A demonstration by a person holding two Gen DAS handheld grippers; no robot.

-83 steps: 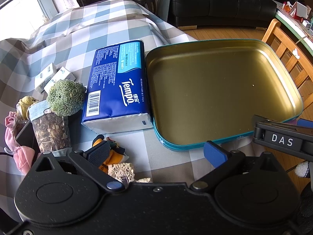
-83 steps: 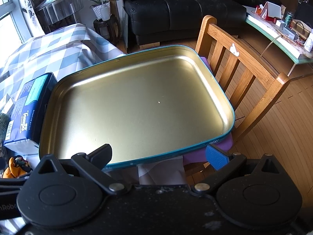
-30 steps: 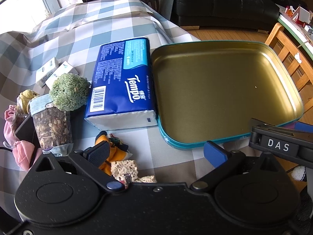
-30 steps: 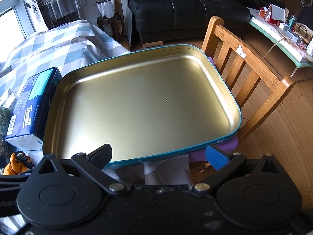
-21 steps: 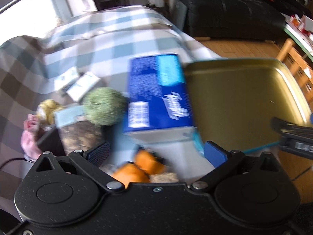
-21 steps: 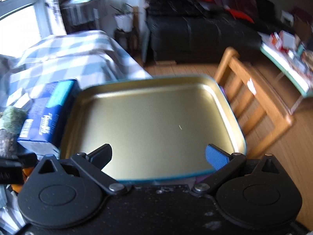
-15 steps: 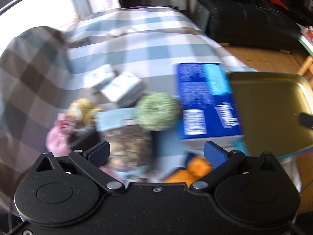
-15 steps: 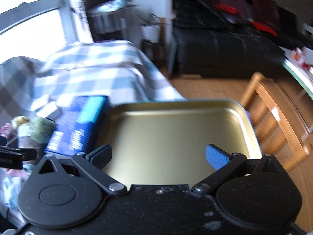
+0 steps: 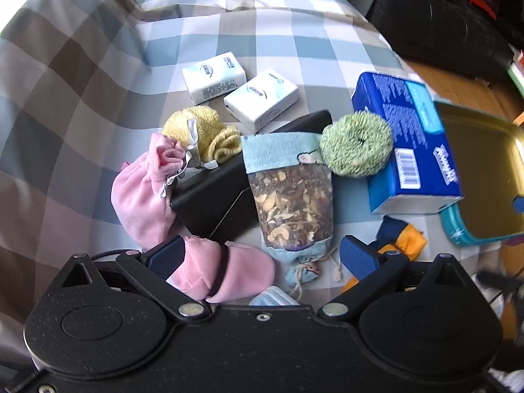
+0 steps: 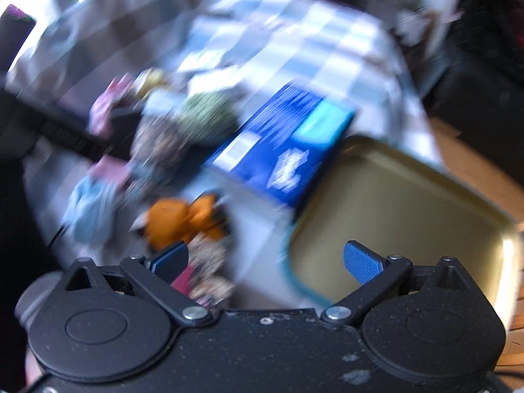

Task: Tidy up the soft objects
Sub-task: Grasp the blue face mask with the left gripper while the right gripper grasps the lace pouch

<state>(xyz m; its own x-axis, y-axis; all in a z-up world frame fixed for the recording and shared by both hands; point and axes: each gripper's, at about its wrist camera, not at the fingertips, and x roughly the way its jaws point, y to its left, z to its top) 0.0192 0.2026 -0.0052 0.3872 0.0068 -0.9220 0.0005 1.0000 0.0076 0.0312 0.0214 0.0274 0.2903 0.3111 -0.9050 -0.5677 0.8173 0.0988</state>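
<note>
A heap of soft things lies on the checked tablecloth. In the left wrist view I see a pink pouch [image 9: 144,190], a pink bundle [image 9: 226,271], a yellow towel bundle [image 9: 203,131], a green fluffy ball [image 9: 357,144], a sachet of dried bits [image 9: 291,203], an orange and navy toy [image 9: 402,239] and a blue Tempo tissue pack [image 9: 406,137]. My left gripper [image 9: 262,255] is open, low over the pink bundle and the sachet. My right gripper [image 10: 267,262] is open in a blurred view, above the orange toy [image 10: 183,216] and the edge of the gold tin tray [image 10: 409,209].
Two small white tissue packs [image 9: 213,77] [image 9: 262,98] lie beyond the heap. A black case [image 9: 216,203] lies under the soft things. The gold tray [image 9: 481,170] sits at the table's right edge. A dark sofa [image 9: 435,16] stands behind.
Both grippers have swung left, away from the tray and toward the heap of soft things. The left one is now right over the pink bundle and sachet. Both stay open.
</note>
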